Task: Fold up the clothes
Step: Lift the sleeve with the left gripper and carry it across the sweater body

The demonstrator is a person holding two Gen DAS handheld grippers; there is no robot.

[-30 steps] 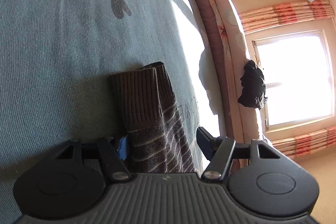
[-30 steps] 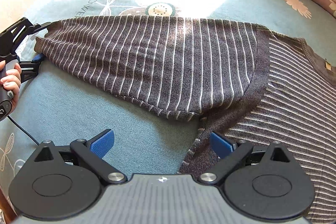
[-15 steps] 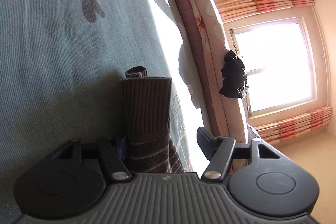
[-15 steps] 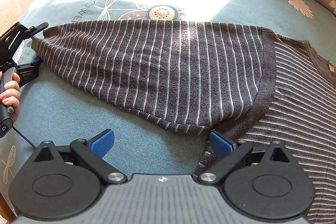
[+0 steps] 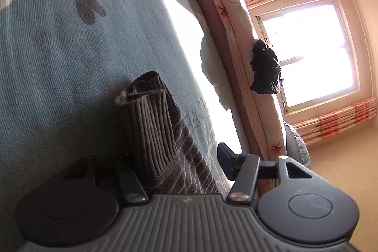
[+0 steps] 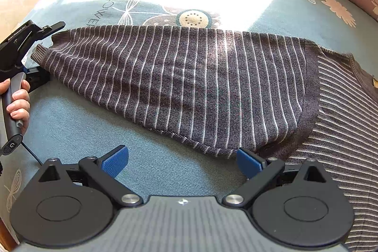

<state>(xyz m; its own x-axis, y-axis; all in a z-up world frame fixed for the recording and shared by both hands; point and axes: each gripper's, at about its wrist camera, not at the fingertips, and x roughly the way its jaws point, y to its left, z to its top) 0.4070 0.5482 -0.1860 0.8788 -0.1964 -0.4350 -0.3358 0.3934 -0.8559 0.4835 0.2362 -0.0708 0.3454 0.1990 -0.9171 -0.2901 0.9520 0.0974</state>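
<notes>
**Sleeve stretched flat, ready to fold**

At the bottom of the right view, the right gripper (image 6: 182, 163) hangs wide open, holding nothing, just by the sleeve's lower edge. The grey knit sweater with thin white stripes (image 6: 200, 77) lies across the middle on the blue flowered bed cover (image 6: 78, 131). At far left, the left gripper (image 5: 176, 158) is closing around the ribbed cuff (image 5: 151, 124), probably to lift the sleeve over.
</notes>
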